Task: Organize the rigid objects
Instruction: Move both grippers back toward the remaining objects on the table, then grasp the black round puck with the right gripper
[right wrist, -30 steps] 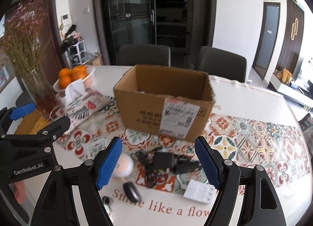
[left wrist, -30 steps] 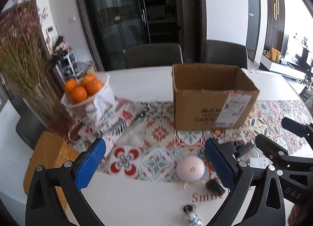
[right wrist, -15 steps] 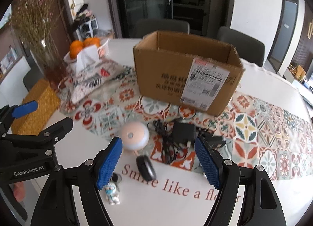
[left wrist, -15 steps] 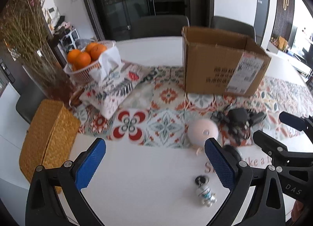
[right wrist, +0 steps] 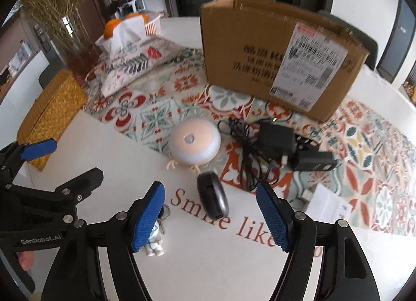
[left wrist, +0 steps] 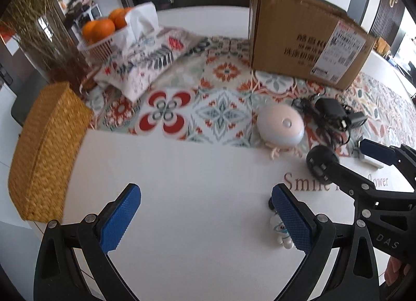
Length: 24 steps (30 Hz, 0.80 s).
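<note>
While our right gripper [right wrist: 209,213] is closing, still empty, over the black mouse [right wrist: 212,196], we judge it light, stiff, slippery; we should pinch its long sides; our left gripper [left wrist: 205,213] stands apart, empty.

Red lettering runs across the white tablecloth [right wrist: 208,262] just ahead of the right claw [right wrist: 210,220]: "Smile like a", the rest hidden behind its right finger. The left claw's [left wrist: 205,219] camera catches only "Smile" and the ending "ower". The left claw carries "GenRobot.AI" in white on its black frame. The right claw's frame shows "DAS". Beyond both claws, the cardboard box [right wrist: 247,40] has black printed characters and a white shipping label [right wrist: 309,64], too blurred to read.
</note>
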Tool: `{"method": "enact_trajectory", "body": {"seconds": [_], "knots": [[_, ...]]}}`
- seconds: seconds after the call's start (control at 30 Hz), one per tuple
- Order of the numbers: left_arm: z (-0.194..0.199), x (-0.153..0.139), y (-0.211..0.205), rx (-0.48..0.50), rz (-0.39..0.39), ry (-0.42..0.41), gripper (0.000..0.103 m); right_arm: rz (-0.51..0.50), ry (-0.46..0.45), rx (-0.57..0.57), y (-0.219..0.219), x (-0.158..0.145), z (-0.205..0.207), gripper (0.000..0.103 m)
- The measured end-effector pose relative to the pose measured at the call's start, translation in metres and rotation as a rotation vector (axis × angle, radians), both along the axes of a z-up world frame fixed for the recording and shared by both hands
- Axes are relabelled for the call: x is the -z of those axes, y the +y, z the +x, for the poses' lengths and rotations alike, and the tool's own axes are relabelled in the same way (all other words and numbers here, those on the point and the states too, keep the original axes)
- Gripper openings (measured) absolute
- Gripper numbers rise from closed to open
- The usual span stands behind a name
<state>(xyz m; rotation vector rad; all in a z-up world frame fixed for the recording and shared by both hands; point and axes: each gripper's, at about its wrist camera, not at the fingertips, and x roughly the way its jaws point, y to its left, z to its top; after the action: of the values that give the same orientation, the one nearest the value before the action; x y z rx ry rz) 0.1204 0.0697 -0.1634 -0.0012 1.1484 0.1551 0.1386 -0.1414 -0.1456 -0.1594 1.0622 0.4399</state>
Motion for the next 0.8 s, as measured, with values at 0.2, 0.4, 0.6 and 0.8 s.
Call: {"method": "enact_trajectory", "body": {"seconds": [0.2, 0.4, 0.6, 0.8], "knots": [[0.000, 0.023, 0.003, -0.032, 0.002, 0.065, 0.102, -0.027, 0.057, -0.024, 0.005, 0.025, 0.007, 0.065], [0.004, 0.035, 0.006, -0.063, -0.008, 0.103, 0.102, -0.036, 0.093, -0.040, 0.008, 0.043, 0.015, 0.056], [0.005, 0.040, 0.005, -0.079, -0.005, 0.123, 0.102, -0.038, 0.125, -0.046, 0.009, 0.058, 0.023, 0.046], [0.001, 0.041, 0.001, -0.080, 0.003, 0.125, 0.101, -0.030, 0.138, -0.055, 0.009, 0.065, 0.023, 0.031]]}}
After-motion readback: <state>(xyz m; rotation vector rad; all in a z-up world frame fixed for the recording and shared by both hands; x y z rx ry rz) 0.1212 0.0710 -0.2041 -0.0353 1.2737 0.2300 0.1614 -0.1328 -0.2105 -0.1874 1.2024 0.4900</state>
